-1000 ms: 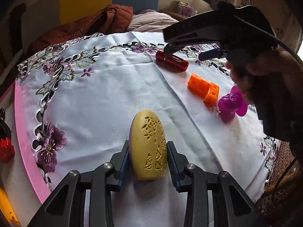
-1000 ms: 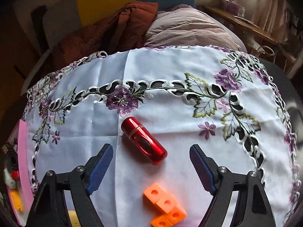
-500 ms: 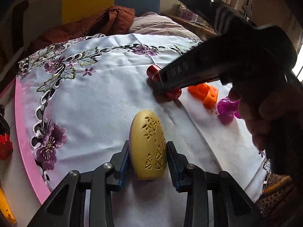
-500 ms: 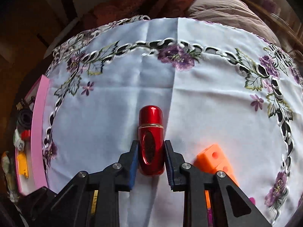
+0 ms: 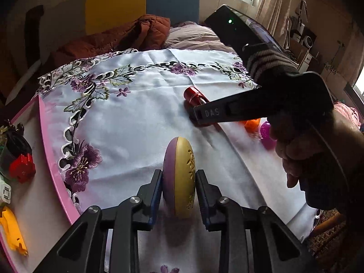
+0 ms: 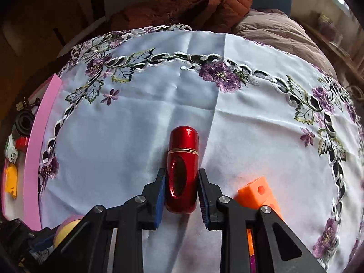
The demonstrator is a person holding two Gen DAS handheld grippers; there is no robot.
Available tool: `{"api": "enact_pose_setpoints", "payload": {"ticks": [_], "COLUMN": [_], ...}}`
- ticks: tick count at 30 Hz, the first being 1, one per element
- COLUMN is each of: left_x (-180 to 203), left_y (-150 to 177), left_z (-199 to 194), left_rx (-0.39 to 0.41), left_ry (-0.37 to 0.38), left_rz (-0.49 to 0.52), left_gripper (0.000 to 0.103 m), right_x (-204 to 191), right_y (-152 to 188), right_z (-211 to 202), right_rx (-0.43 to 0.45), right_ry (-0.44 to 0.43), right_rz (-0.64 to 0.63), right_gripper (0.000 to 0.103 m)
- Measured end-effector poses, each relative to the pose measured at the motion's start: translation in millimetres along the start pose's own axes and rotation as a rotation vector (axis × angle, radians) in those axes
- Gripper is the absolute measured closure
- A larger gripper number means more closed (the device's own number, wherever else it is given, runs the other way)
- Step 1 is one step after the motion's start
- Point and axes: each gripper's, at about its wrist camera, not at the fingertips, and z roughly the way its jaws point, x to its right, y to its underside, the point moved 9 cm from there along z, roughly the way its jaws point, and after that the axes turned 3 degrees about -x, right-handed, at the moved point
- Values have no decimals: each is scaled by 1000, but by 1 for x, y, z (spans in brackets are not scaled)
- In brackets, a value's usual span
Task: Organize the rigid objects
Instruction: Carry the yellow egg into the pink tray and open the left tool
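- The right gripper [image 6: 180, 196] has its fingers [image 6: 160, 191] clenched on the red metallic capsule [image 6: 182, 166]. The capsule's long axis runs straight out along the fingers, its capped end pointing away.
- The left gripper [image 5: 179, 196] is closing; its fingers [image 5: 155, 195] pinch the yellow-and-purple oval case [image 5: 179, 177], which stands on edge between them, over the embroidered tablecloth [image 5: 136, 122] on the bench.
- The pink-rimmed tray [image 5: 46, 136] of sorted bits lies to the left of both. The left hand is the nearer, so I'd expect its load to go first.
- An orange block [image 6: 259, 193] sits just right of the right fingers, not held.
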Motion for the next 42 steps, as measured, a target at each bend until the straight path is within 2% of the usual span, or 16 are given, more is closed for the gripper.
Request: {"api": "enact_pose_setpoints", "payload": {"ticks": [23,29,42], "left_x": [-15,-30,-71], "left_y": [-13,-15,-6], "left_z": [-48,-66,-85], "left_rx": [101,139,167], "left_ry": [-20,-39,-90], "left_rz": [-50,-83,-173], "left_gripper": [74,74,74], "right_x": [-8,-8,-10], "right_y": [-5,-5,-4], "right_z": [3,4,3], "right_rx": [35,39,56], "right_ry": [57,64,92], "right_rz": [-82,-89,-126], "right_gripper": [77,77,77]}}
